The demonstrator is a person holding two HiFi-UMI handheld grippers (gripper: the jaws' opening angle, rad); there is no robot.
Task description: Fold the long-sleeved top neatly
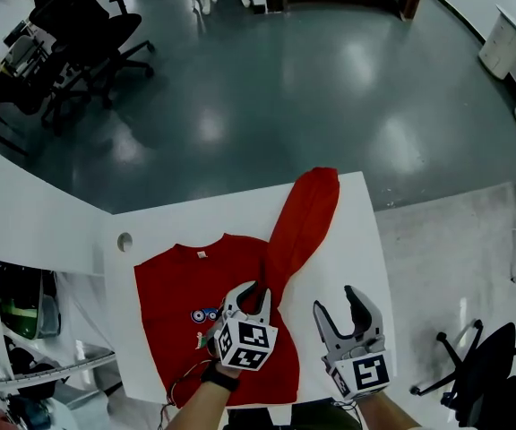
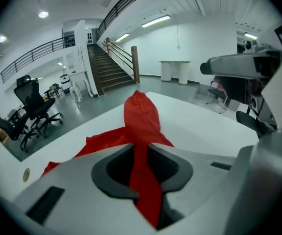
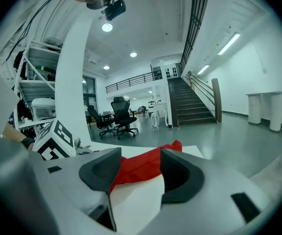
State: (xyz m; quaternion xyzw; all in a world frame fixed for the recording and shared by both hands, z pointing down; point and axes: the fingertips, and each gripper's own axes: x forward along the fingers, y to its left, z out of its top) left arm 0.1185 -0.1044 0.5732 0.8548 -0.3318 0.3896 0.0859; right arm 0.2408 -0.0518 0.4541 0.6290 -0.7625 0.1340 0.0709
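Folding the outstretched sleeve [image 1: 305, 213] in across the body looked to be the step in hand. The long-sleeved top [image 1: 186, 285] lay well placed for it: red, front up and flat on the white surface [image 1: 358, 249], neck toward the far edge, with that one sleeve running off diagonally to the far right corner. The left tool [image 1: 254, 292] hung over the top's right shoulder, near the sleeve's root. Its jaws were only a narrow way apart, and a bunched strip of the sleeve's cloth ran up between them and filled the gap, so the cloth appeared pinched rather than loose. The right tool [image 1: 337, 303] hovered just beside it over bare surface, jaws spread wide with nothing between them; the sleeve lay well beyond its tips.

Doing this well depended, in my judgement, on where the cloth was held. A pinch so close to the shoulder gave little command of the long free end, which would likely trail and twist if dragged. The better course was for the open tool to take the sleeve farther out, toward the cuff. Both could then carry it over low and flat and lay it straight along the body, with the fold line at the shoulder seam. A lift too high risked pulling the body's right edge up and wrinkling it.
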